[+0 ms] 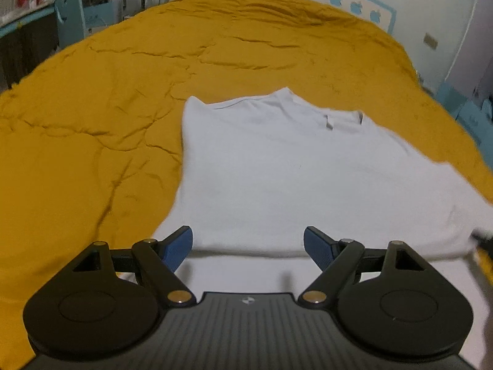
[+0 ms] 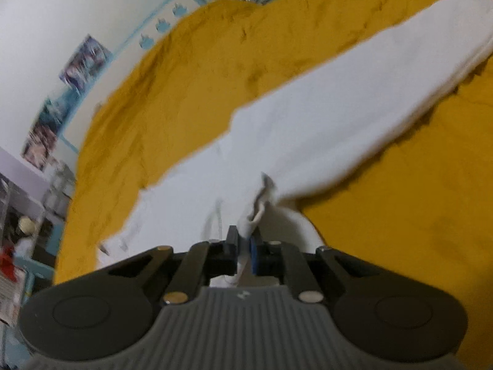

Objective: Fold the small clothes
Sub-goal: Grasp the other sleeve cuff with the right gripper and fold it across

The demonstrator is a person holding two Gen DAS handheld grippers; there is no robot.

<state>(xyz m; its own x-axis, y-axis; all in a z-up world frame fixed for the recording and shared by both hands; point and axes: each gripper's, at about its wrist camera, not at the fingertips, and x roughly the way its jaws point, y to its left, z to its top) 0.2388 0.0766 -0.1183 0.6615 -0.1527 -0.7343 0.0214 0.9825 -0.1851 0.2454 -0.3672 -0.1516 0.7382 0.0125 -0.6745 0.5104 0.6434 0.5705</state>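
Mustard-yellow bedding (image 1: pixel 107 123) covers a wide bed, wrinkled, with pale walls and blue trim behind. On it lies a white T-shirt (image 1: pixel 292 169), collar toward the far side, partly folded over itself. Left gripper (image 1: pixel 248 246) hovers over the shirt's near edge, blue pads spread wide apart. Right gripper (image 2: pixel 245 252) is clamped on a bunched piece of the shirt.

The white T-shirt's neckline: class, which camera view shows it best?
The left wrist view. The white T-shirt lies spread on the mustard bedspread, its neckline facing the camera. The right wrist view shows only blurred fabric pinched in the right tongs, with no neckline visible.
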